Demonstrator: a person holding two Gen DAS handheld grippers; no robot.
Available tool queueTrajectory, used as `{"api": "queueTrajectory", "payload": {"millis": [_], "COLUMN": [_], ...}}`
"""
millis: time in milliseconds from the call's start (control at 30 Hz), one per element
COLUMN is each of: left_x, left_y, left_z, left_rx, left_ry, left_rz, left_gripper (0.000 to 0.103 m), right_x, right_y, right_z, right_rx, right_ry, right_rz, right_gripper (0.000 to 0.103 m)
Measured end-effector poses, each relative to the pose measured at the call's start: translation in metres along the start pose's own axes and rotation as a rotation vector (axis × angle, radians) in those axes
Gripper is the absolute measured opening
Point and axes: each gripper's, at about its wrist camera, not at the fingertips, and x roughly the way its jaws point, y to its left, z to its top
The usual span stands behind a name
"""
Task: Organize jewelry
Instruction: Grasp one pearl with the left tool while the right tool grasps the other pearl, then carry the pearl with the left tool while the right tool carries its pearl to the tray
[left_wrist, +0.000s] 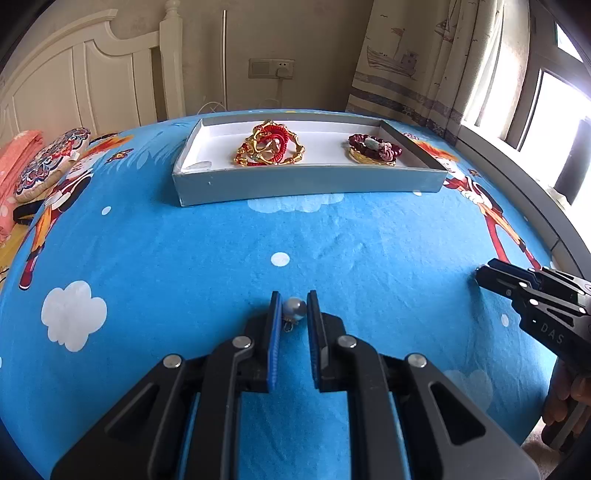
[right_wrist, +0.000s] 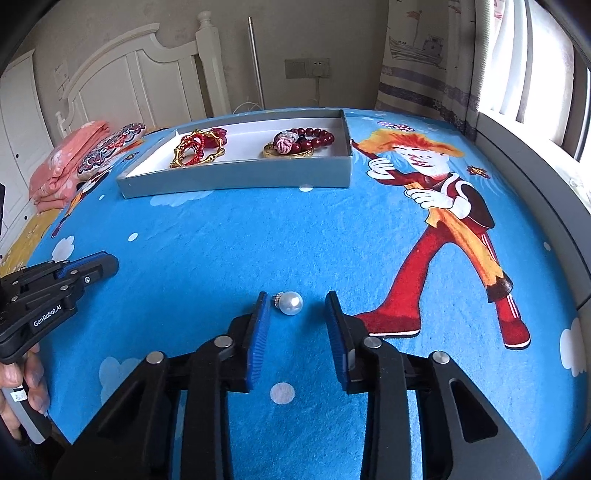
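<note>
place: a bedroom in a home | bed (right_wrist: 258, 240) with a blue cartoon sheet with clouds | white wooden headboard (right_wrist: 147, 85) | folded pink blanket (right_wrist: 62, 166) and round patterned cushion (left_wrist: 51, 162) | boat-print curtain (left_wrist: 406, 59) by a bright window (left_wrist: 546, 110) | wall socket (right_wrist: 308, 68) with a plug

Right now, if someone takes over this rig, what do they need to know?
Left gripper: narrow, fingers close on both sides of a pearl lying on the bed; I cannot tell whether it is gripped.
Right gripper: open, fingers either side of a second pearl, not touching it.
Done: the gold and red bracelets and the dark red beads are in the grey box at the far side.
Left: grip, lift and carry both pearls into the box.
</note>
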Motion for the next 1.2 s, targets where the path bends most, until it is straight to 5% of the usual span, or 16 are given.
{"api": "queueTrajectory", "payload": {"millis": [67, 1200], "left_x": [0.000, -0.016], "left_y": [0.000, -0.002], "left_z": [0.000, 0.015], "left_rx": [-0.001, -0.029], "left_ry": [0.000, -0.072], "left_rz": [-0.001, 0.067], "left_gripper": [0.013, 0.013], "right_x": [0.000, -0.012], "right_y": [-0.001, -0.006], "right_z": [0.000, 0.008], "right_rx": [0.002, 0.033], "right_ry": [-0.002, -0.068], "right_rz": [0.010, -0.004], "right_gripper": [0.017, 0.017]}}
